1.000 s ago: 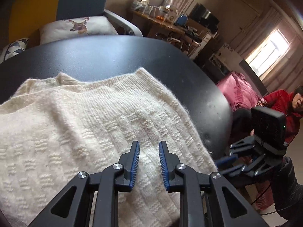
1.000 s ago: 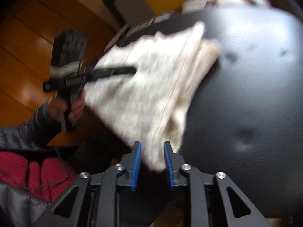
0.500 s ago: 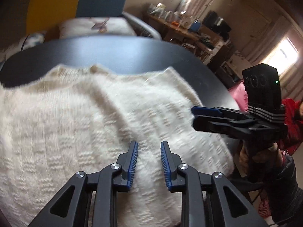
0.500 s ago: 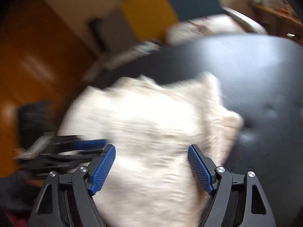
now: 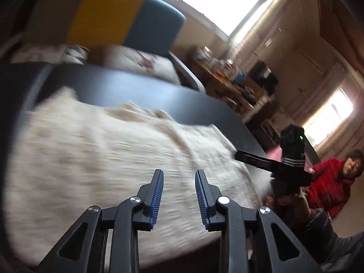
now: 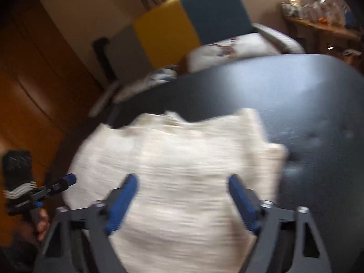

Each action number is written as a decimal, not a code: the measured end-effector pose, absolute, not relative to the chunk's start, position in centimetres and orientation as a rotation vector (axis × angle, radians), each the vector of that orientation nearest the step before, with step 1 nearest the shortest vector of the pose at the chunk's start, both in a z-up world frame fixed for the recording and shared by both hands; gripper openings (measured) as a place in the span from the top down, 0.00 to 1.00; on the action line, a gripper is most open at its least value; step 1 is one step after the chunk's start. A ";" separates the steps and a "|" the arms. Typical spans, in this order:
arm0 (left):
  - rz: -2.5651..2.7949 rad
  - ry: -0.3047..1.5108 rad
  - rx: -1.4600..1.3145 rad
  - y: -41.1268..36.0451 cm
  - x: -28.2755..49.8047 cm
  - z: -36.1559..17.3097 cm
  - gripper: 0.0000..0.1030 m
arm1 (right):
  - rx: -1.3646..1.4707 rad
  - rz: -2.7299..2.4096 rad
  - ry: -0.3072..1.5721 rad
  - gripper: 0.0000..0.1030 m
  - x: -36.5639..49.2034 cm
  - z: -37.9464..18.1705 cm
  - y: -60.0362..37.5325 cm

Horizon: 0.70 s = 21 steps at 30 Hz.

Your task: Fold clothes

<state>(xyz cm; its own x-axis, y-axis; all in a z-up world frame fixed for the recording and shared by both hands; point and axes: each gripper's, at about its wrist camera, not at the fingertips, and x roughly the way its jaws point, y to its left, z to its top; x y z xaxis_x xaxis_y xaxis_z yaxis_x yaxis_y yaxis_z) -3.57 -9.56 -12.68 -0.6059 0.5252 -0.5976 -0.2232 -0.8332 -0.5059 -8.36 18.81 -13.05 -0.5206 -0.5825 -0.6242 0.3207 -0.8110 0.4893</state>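
A cream knitted sweater lies folded on the round black table, blurred by motion. My left gripper hovers over its near edge, its blue-padded fingers a little apart with nothing between them. In the right wrist view the sweater fills the middle, and my right gripper stands wide open above it, holding nothing. The right gripper also shows from the side in the left wrist view, at the sweater's right edge. The left gripper shows at the sweater's left edge, held by a hand.
A chair with a yellow and teal back and pale cushions stands behind the table. A person in a red jacket sits low at the right. A cluttered desk lines the far wall. Bare black tabletop lies right of the sweater.
The right gripper let go of the sweater's corner and opened wide, moving over the garment. The sweater now lies flat. Both cameras tilted upward. The left gripper's gap is unchanged.
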 end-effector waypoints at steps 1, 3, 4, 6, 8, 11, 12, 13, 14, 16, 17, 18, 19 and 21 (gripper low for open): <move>2.476 -0.549 -1.070 -11.9 -2.6 -12.3 0.69 | 1.107 -2.278 -0.435 0.07 -8.3 -13.1 17.4; 2.561 -0.600 -1.076 -17.0 -0.9 -12.0 0.67 | 1.118 -2.208 -0.425 0.07 -8.1 -13.4 14.6; 2.562 -0.656 -1.096 -19.2 -0.5 -12.5 0.67 | 1.127 -2.181 -0.416 0.07 -8.0 -13.7 13.2; 2.553 -0.769 -1.134 -23.5 0.4 -13.6 0.67 | 1.153 -2.168 -0.362 0.07 -8.0 -13.9 11.0; 2.463 -0.854 -1.165 -25.8 0.9 -15.2 0.67 | 1.197 -2.192 -0.277 0.07 -8.3 -14.3 9.4; 2.371 -0.924 -1.176 -27.3 1.0 -17.5 0.67 | 1.269 -2.239 -0.148 0.07 -8.8 -15.0 8.3; 2.339 -0.951 -1.173 -27.5 0.7 -18.2 0.67 | 1.302 -2.243 -0.125 0.07 -8.9 -15.5 8.5; 2.307 -0.975 -1.171 -27.6 0.4 -19.0 0.67 | 1.323 -2.238 -0.120 0.06 -8.9 -15.9 8.9; 2.268 -0.988 -1.173 -27.5 -0.1 -19.7 0.67 | 1.319 -2.232 -0.127 0.06 -8.9 -16.1 9.4; 2.194 -1.010 -1.179 -27.3 -1.0 -21.2 0.66 | 1.313 -2.224 -0.125 0.06 -8.8 -16.3 9.9; 2.182 -1.015 -1.191 -27.2 -1.4 -21.7 0.66 | 1.318 -2.225 -0.113 0.06 -8.9 -16.4 10.0; 2.169 -1.020 -1.200 -27.2 -1.8 -22.2 0.66 | 1.322 -2.226 -0.099 0.06 -8.9 -16.4 10.0; 2.151 -1.025 -1.186 -27.0 -1.9 -22.3 0.66 | 1.329 -2.228 -0.078 0.06 -8.9 -16.4 9.9; 2.105 -1.047 -1.146 -26.6 -2.1 -21.9 0.66 | 1.343 -2.232 -0.031 0.06 -8.9 -16.3 9.8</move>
